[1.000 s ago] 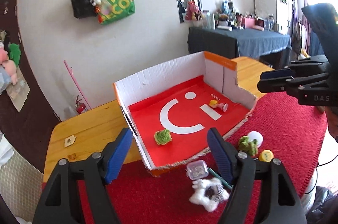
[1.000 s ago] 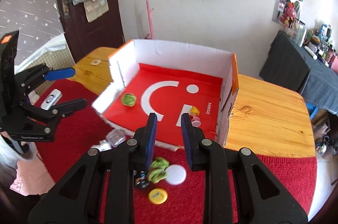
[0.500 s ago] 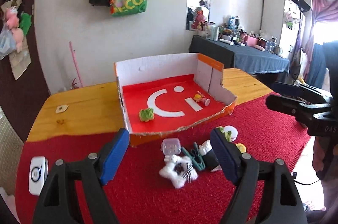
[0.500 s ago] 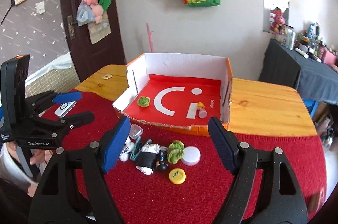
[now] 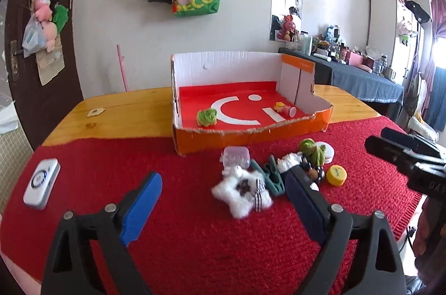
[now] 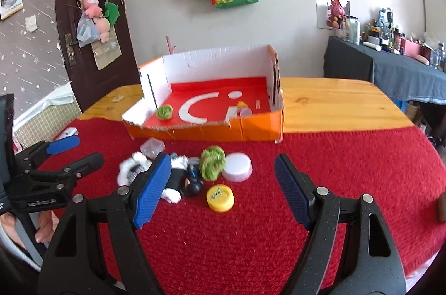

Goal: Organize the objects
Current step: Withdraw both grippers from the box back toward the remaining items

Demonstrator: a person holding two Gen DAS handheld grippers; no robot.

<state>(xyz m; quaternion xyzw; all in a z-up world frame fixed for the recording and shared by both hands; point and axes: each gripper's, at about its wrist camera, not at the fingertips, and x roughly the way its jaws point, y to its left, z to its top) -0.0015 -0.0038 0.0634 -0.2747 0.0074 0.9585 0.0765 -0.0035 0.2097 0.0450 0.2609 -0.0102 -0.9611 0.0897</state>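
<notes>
Partly hidden: black toy [image 6: 192, 183] behind right gripper [image 6: 223, 185] fingers; blurred.

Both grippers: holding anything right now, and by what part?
Nothing held. The left gripper and right gripper both stand open and empty above the red cloth; the left's jaws have just been opening.

Rough red cloth [image 5: 195, 239] over glossy wooden table [image 5: 125, 111]; torn cardboard box [image 5: 251, 134]
</notes>
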